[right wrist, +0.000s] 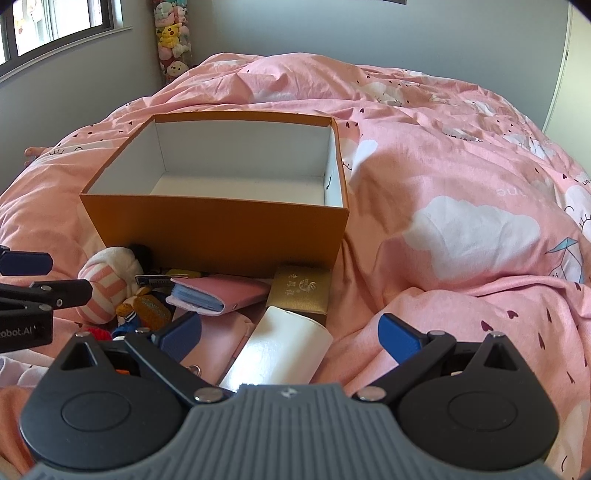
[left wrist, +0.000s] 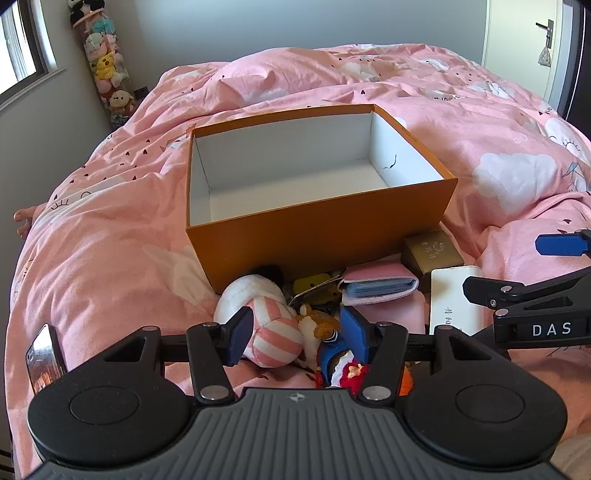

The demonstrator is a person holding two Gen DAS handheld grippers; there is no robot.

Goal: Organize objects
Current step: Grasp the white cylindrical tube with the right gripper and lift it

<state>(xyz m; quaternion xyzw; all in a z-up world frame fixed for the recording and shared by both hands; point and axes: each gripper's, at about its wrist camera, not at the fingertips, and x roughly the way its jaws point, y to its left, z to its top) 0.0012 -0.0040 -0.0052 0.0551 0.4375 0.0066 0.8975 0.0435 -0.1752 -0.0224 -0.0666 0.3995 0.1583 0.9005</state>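
An empty orange box with a white inside stands on the pink duvet. In front of it lies a pile: a pink-and-white striped plush, a small orange doll, a pink card wallet, a gold box and a white power bank. My left gripper is open over the striped plush and the doll. My right gripper stands wide open with the power bank between its fingers, untouched.
A tall tube of plush toys stands in the corner beside a window. A door with a handle is at the far right. A bare foot shows at the bed's left edge. The rumpled duvet spreads around the box.
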